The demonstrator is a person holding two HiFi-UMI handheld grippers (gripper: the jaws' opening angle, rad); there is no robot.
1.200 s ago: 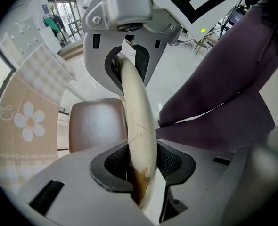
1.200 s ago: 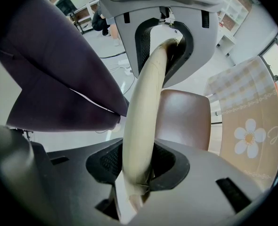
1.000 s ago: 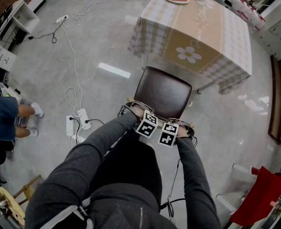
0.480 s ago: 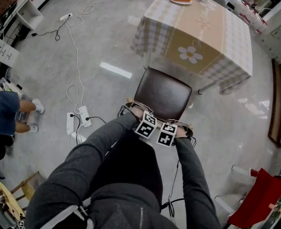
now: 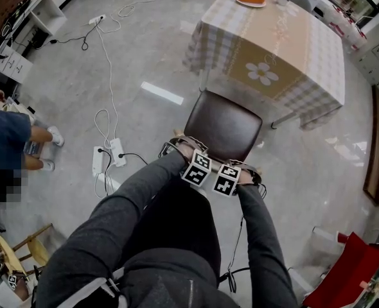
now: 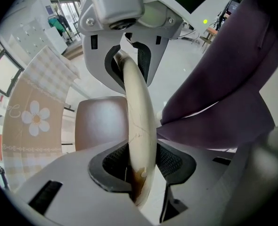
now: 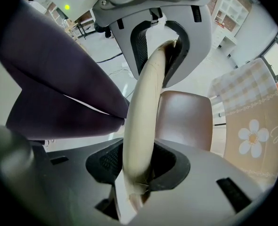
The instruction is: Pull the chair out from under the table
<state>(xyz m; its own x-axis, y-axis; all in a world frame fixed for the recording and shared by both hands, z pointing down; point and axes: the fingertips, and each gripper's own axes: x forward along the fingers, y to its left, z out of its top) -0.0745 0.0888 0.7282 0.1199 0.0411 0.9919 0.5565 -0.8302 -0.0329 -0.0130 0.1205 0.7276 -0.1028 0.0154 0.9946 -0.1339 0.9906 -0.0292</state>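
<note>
Left tool (image 5: 191,156): points down, jaws clamped on the cream top rail (image 6: 138,121) of the chair back. The rail runs right between the pads.

Right tool (image 5: 236,175): same posture, closed on the same rail just beside the left one. The person stands directly behind the chair back, legs near the rail.

Chair (image 5: 223,126): the brown seat is wholly in sight on the floor (image 5: 112,56). Its far edge lies near the hanging checked cloth of the table (image 5: 286,37), not beneath the top as the head view shows it.

Judgement: two-handed grasp made and pull largely done, since the seat looks clear of the table. Left to do: perhaps a little more draw backward, then release of both tools. Cannot tell whether the front legs stand past the cloth's edge.
</note>
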